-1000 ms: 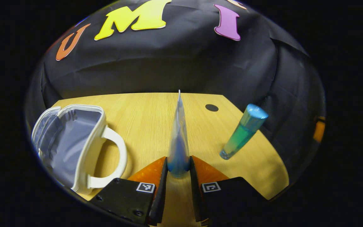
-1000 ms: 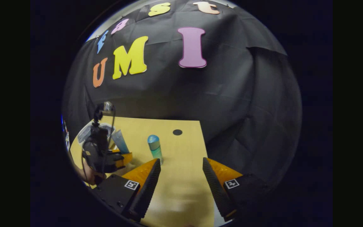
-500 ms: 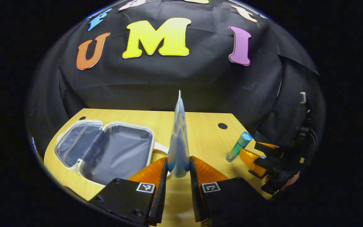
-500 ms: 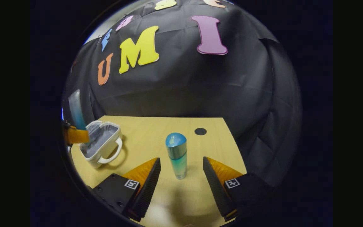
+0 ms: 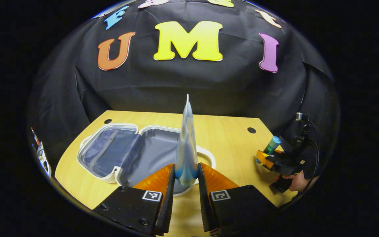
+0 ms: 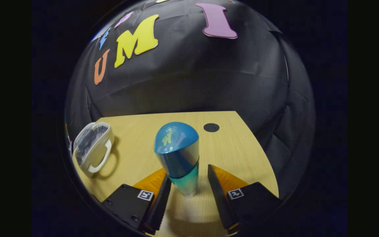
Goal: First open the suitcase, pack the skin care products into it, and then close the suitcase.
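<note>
Packing step in hand: suitcase (image 5: 123, 154) already lying open toward the table's (image 5: 229, 144) left edge, lining bare, nothing packed inside as far as visible. Left gripper (image 5: 186, 177) clamped on the lower end of a flat tube (image 5: 186, 141), both fingers pressing its sides, tube standing upright and held above the near rim of the open suitcase half. Right gripper (image 6: 187, 187) parted around the bottle (image 6: 179, 158), a blue-capped, green-bodied piece standing on the table near the right edge; left finger (image 6: 160, 197) close against or touching the bottle's base, right finger (image 6: 217, 191) clearly apart from it, so not yet a grip. Seen from the left gripper view, the same bottle (image 5: 271, 144) and right gripper (image 5: 268, 161) near the table's right edge, well apart from the suitcase. Next, probably: lower the tube into the lined half and release it flat; close the right fingers squarely on the bottle's body below the cap, avoiding a tip-over, then carry it across to the suitcase. Closing the lid comes last.
</note>
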`<state>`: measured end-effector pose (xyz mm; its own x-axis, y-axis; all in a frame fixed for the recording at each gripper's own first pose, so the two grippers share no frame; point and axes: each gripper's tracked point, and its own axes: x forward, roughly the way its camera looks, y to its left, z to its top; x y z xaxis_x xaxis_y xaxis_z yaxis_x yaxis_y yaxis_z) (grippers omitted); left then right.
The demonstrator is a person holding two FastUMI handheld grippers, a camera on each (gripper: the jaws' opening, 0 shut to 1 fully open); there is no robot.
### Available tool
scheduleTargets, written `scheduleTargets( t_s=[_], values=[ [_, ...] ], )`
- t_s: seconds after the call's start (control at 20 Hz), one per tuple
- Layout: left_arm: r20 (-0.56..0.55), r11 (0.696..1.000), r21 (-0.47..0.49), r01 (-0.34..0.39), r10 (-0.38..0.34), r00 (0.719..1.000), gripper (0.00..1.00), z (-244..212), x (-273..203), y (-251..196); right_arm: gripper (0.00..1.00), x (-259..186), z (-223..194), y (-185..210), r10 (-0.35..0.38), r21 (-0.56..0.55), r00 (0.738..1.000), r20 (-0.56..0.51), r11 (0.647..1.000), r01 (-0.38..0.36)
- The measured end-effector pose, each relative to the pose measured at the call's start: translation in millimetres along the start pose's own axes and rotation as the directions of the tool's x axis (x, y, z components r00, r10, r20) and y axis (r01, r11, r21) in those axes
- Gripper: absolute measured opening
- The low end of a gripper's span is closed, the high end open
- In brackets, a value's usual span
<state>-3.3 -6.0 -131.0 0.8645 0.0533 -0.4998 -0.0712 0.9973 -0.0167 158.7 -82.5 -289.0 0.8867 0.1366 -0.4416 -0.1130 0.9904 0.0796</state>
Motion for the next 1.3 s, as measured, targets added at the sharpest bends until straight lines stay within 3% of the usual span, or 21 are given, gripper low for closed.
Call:
scheduleTargets(
  t_s=[0.05,0.1,0.25,0.4,0.6,0.85,1.1,1.3],
  values=[
    [-0.006,1.000,-0.008,-0.010,0.010,1.000,0.40,0,1,10,0.49,2,-1,4,-0.001,-0.003,1.000,-0.006,1.000,0.001],
    [-0.011,1.000,-0.016,-0.018,0.018,1.000,0.40,1,1,19,0.44,1,-1,4,-0.011,-0.011,1.000,-0.005,1.000,0.011],
    [-0.019,1.000,-0.012,-0.026,0.026,0.999,0.40,6,5,45,0.37,-1,-2,4,-0.034,-0.026,0.999,-0.035,0.999,0.033],
    [-0.028,1.000,0.012,0.007,-0.007,1.000,0.40,7,17,63,0.31,-28,7,11,-0.004,-0.036,0.999,-0.047,0.999,0.002],
    [-0.068,0.996,0.056,0.072,-0.068,0.995,0.40,-9,45,86,0.34,-94,31,21,0.025,-0.044,0.999,-0.036,0.999,-0.026],
    [-0.232,0.986,0.069,0.150,-0.131,0.964,0.40,-66,99,104,0.34,-171,57,54,0.073,-0.076,0.996,-0.047,0.994,-0.076],
    [-0.325,0.984,0.039,0.173,-0.151,0.934,0.40,-92,125,105,0.34,-202,63,67,0.040,0.042,0.997,-0.067,0.998,-0.037],
    [-0.385,0.985,0.041,0.168,-0.139,0.912,0.40,-107,136,104,0.34,-214,72,73,0.026,0.036,0.998,-0.051,0.999,-0.025]
  ],
)
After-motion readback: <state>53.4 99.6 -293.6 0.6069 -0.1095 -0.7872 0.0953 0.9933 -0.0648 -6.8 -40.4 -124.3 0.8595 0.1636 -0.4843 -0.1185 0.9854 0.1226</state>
